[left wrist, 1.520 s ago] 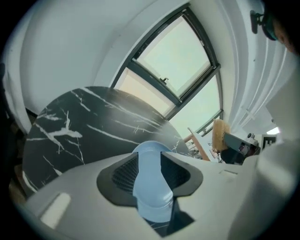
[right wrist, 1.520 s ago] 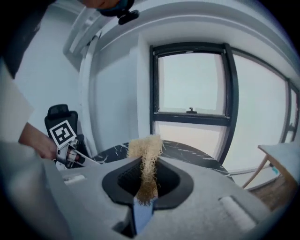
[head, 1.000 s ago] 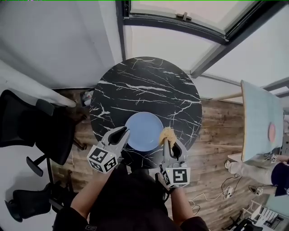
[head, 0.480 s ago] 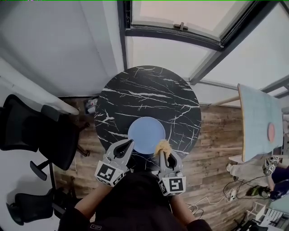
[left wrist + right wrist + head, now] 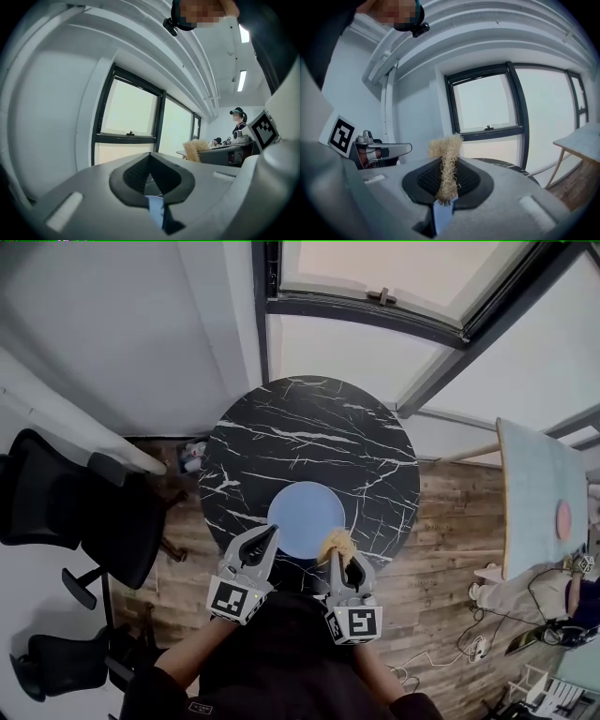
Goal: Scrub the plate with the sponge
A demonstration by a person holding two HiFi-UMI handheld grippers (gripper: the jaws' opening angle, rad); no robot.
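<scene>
A round light-blue plate (image 5: 305,519) lies on the near half of the black marble table (image 5: 309,442). My left gripper (image 5: 270,532) hovers at the plate's near-left rim, shut with nothing between its fingers; in its own view the jaws (image 5: 150,157) meet, with a strip of blue plate (image 5: 155,208) showing under them. My right gripper (image 5: 335,556) is by the plate's near-right rim, shut on a tan fibrous sponge (image 5: 333,542). The sponge (image 5: 446,161) stands upright, pinched between the pads, and it also shows in the left gripper view as a sponge tuft (image 5: 194,149).
Black office chairs (image 5: 66,512) stand left of the table on the wooden floor. A pale table (image 5: 534,493) and a seated person (image 5: 562,601) are at the right. A window wall lies beyond the table. The left gripper (image 5: 379,152) shows beside the right one.
The left gripper's jaws have closed from open. Both grippers have drawn back toward the person, and the sponge has come off the plate's right rim.
</scene>
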